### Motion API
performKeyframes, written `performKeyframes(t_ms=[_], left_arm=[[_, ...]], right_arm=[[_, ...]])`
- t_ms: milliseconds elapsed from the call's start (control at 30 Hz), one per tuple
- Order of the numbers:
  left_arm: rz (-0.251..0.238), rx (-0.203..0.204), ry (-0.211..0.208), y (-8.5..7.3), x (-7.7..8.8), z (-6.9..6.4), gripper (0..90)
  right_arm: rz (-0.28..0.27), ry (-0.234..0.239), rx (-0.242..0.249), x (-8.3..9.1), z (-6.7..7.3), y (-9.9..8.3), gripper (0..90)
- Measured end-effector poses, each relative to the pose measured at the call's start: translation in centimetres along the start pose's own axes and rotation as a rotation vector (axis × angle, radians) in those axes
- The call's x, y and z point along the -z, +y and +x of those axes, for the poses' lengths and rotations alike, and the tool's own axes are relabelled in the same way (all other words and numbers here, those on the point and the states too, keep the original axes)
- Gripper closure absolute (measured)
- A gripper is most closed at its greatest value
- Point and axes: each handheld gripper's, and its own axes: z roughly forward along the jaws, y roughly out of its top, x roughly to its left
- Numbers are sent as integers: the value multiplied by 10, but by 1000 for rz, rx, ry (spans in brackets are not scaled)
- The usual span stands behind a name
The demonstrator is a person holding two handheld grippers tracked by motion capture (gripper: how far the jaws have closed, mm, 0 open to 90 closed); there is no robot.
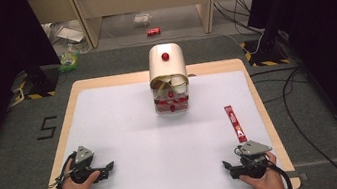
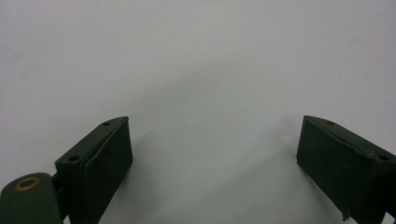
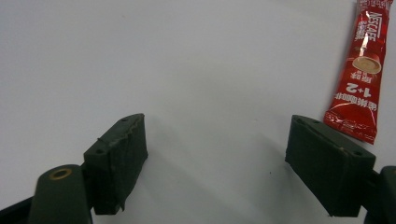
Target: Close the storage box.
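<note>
A red coffee stick sachet [image 1: 235,123] lies flat on the white sheet near the table's right side; in the right gripper view the sachet [image 3: 360,74] sits just beyond the right jaw. My right gripper [image 1: 228,166] rests at the front right, open, nothing between its jaws [image 3: 216,154]. My left gripper [image 1: 110,167] rests at the front left, also open and empty [image 2: 212,149]. At the far middle stands a cream roll-top box [image 1: 166,64] with a red knob, above small clear drawers [image 1: 171,101] with red fronts.
The white sheet [image 1: 125,126] covers a wooden table [image 1: 70,96]. Cables run over the grey floor at right [image 1: 294,106]. Black stands and curtains flank the table. A red can [image 1: 153,31] lies on the floor behind.
</note>
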Motion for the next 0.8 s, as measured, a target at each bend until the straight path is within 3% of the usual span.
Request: performKeyframes(t_ms=[333, 800], left_arm=[[-1, -1, 1, 0, 0, 0, 96], [-1, -2, 2, 0, 0, 0, 96]], right_arm=[[15, 21, -34, -2, -4, 0, 191], [16, 25, -40, -2, -5, 0, 188]])
